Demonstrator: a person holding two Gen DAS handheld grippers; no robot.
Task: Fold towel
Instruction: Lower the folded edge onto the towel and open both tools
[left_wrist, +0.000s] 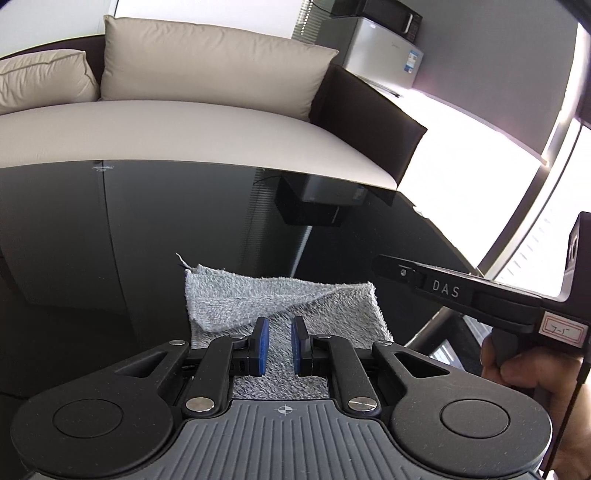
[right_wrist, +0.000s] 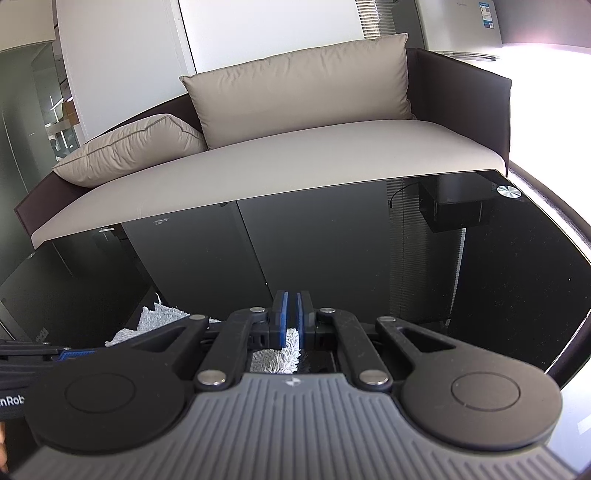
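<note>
So the grey towel (left_wrist: 284, 306) is lying on the glossy black glass worktop (left_wrist: 110, 240), already folded over once, with one flap lying slanted across the top and a loose thread sticking up at its far left corner.

The left gripper (left_wrist: 280, 345) is right over the near part of the towel, blue pads a narrow gap apart, with nothing pinched between them, just the fabric showing underneath.

The right gripper (right_wrist: 290, 319) sits at the towel's right edge, and its pads are practically together. From its own camera, fuzzy towel edge (right_wrist: 280, 350) shows just below the pads, but I honestly can't tell if it's actually clamped in there.

Beige sofa (right_wrist: 258, 155) with cushions sits behind the worktop.
</note>
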